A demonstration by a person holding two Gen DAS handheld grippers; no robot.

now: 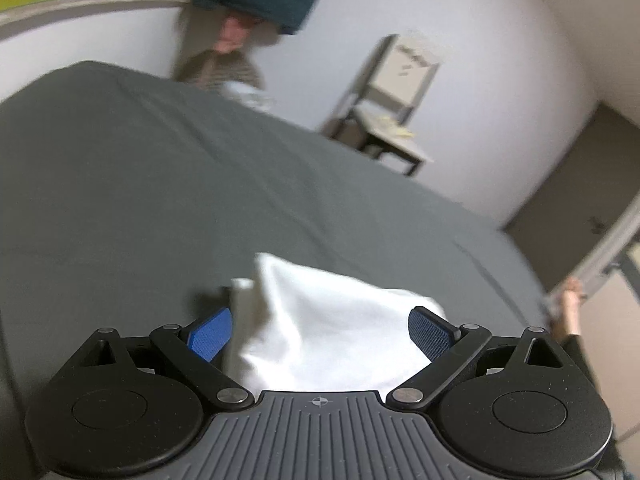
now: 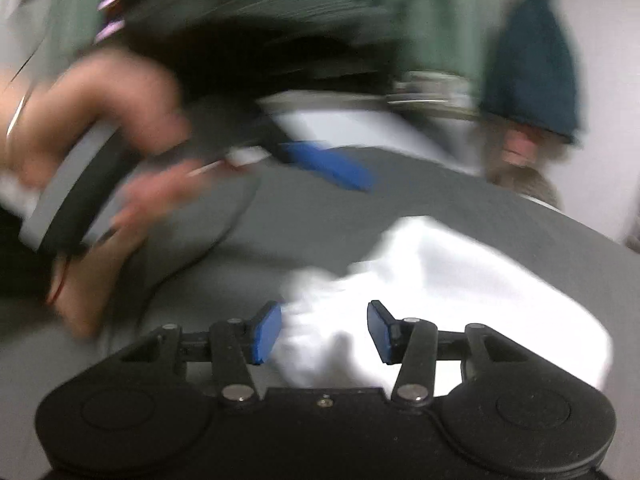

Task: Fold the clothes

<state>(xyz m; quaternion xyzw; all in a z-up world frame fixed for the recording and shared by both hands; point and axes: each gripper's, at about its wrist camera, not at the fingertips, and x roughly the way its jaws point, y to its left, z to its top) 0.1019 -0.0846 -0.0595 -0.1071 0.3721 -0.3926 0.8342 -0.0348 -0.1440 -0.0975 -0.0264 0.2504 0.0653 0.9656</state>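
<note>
Though the white cloth looks soft, light and floppy, it can be held well at a bunched edge. It lies on the bed, between the jaws of both tongs. The left tongs are wide open. The right tongs are half open, and nothing is gripped.

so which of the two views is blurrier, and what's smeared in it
Right wrist view is blurrier: the hand and the left gripper it holds streak with motion, white garment soft-edged. Left wrist view is steadier, only mildly soft; the chair bends with fisheye.
</note>
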